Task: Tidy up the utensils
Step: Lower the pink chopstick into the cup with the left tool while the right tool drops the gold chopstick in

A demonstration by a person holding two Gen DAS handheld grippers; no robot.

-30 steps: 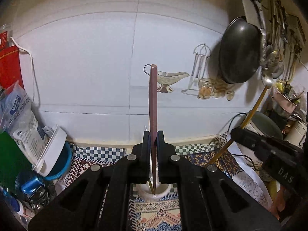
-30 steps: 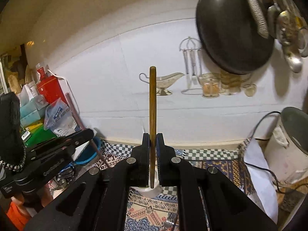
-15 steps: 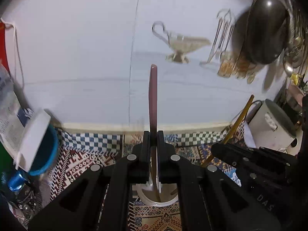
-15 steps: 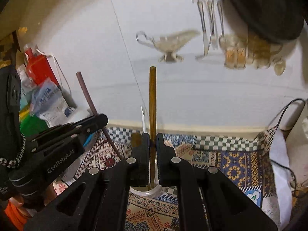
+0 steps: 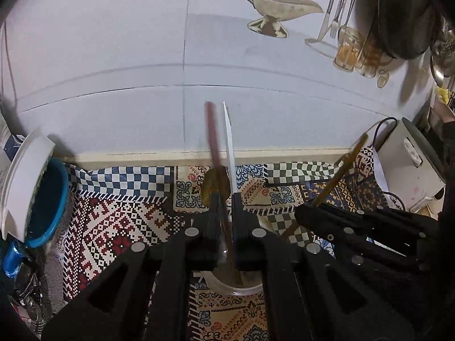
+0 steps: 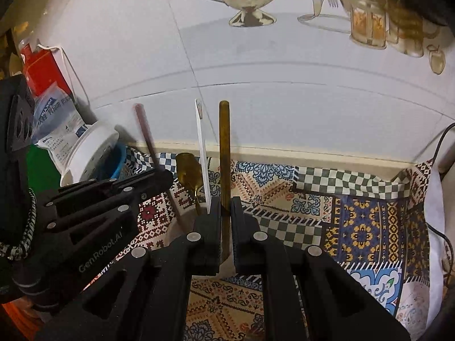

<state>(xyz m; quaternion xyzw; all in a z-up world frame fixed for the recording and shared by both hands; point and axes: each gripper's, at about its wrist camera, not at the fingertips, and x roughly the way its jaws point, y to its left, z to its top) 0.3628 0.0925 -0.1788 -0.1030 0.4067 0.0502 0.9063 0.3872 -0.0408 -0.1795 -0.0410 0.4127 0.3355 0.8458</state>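
Note:
My left gripper (image 5: pixel 226 201) is shut on a maroon stick (image 5: pixel 213 142) that stands upright; its lower end reaches into a clear cup (image 5: pixel 233 285) under the fingers. A white utensil handle (image 5: pixel 229 147) and a gold spoon (image 5: pixel 214 187) stand in that cup. My right gripper (image 6: pixel 225 203) is shut on a brown wooden stick (image 6: pixel 224 156), held upright just over the cup's pale rim (image 6: pixel 177 228). In the right wrist view the left gripper (image 6: pixel 162 176) sits close on the left with the maroon stick (image 6: pixel 146 139); the white handle (image 6: pixel 203 156) and the spoon (image 6: pixel 189 173) stand between the two sticks.
A patterned cloth (image 5: pixel 119 216) covers the counter up to the tiled wall. A white bowl leans in a blue basin (image 5: pixel 42 199) at the left. A white cooker (image 5: pixel 406 164) with a cord stands at the right. A black pan (image 5: pixel 398 14) hangs at the upper right.
Both grippers have sunk and tipped downward toward the cup, each still holding its stick. The cup, white handle and gold spoon now show close under the fingers.

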